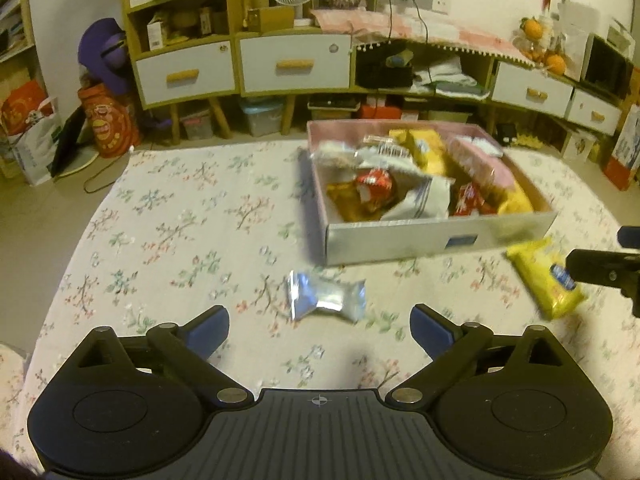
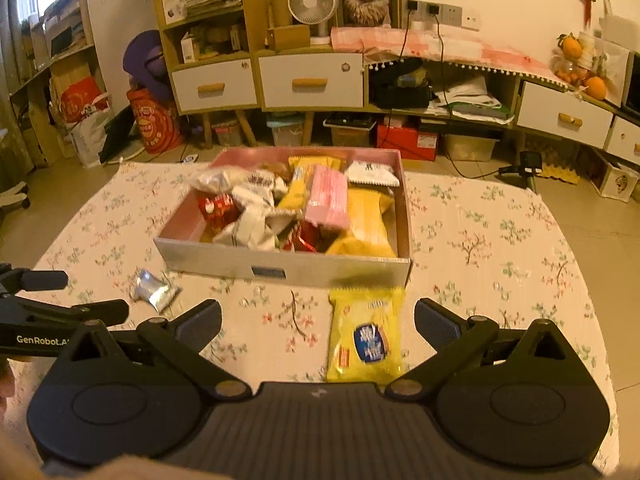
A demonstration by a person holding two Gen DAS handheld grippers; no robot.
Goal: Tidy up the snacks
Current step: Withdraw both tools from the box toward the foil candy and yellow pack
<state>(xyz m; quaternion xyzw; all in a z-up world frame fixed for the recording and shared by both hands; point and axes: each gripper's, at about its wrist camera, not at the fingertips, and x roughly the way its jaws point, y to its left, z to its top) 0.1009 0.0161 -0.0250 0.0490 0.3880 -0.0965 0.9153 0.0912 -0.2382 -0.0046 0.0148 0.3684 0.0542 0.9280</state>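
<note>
Tabletop (image 1: 168, 240) under floral cloth: wide bare stretch left of the box (image 1: 400, 240); its far edge meets the floor before the drawer cabinets. Box holds mixed snack packets and stands toward the far side. Silver packet (image 1: 326, 298) lies on the cloth near the box's front wall, apart from it. Yellow packet (image 2: 366, 336) lies just in front of that wall, near its right corner. Left hand-held gripper (image 1: 320, 326) angled downward, jaws spread wide, empty, silver packet just ahead. Right hand-held gripper (image 2: 318, 326) likewise angled down, spread wide, yellow packet lying between its fingers, untouched.
</note>
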